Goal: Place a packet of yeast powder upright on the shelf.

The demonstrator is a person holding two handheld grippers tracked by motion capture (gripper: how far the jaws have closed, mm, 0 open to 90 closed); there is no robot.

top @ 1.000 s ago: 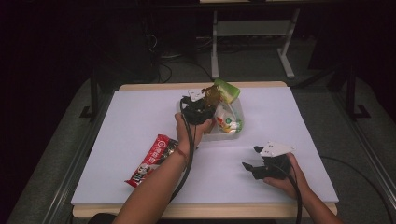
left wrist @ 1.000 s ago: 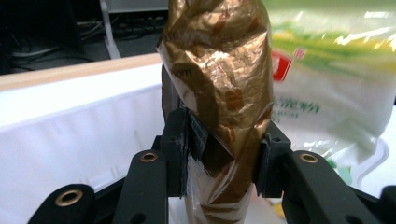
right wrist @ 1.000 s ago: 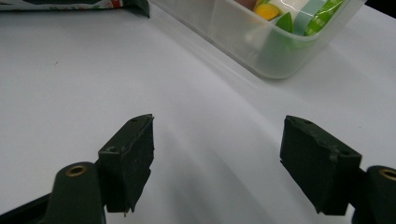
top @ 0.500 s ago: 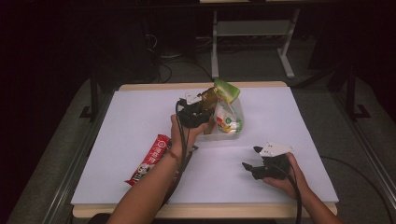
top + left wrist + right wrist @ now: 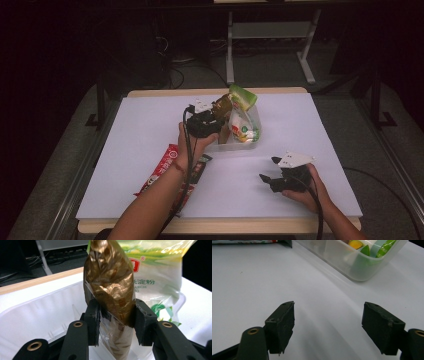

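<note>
My left gripper point(image 5: 216, 116) is shut on a crinkled gold-brown packet point(image 5: 110, 277), its pads pressing both sides low down. The packet point(image 5: 222, 106) stands upright in the left end of a clear plastic container point(image 5: 235, 146). Beside it in the container leans a white and green starch bag point(image 5: 244, 122), seen close up as the bag point(image 5: 155, 277) just behind the packet. My right gripper point(image 5: 268, 169) rests on the white table near the front right, open, with nothing between its jaws point(image 5: 328, 322).
A red snack packet point(image 5: 162, 172) lies on the white table top point(image 5: 310, 125) under the left forearm. The container's near corner point(image 5: 362, 267) sits ahead of the right gripper. Beyond the table's far edge stand a dark floor and a metal frame point(image 5: 270, 35).
The left hand has shifted slightly at the container with the gold packet still in its jaws. The right gripper has stayed put.
</note>
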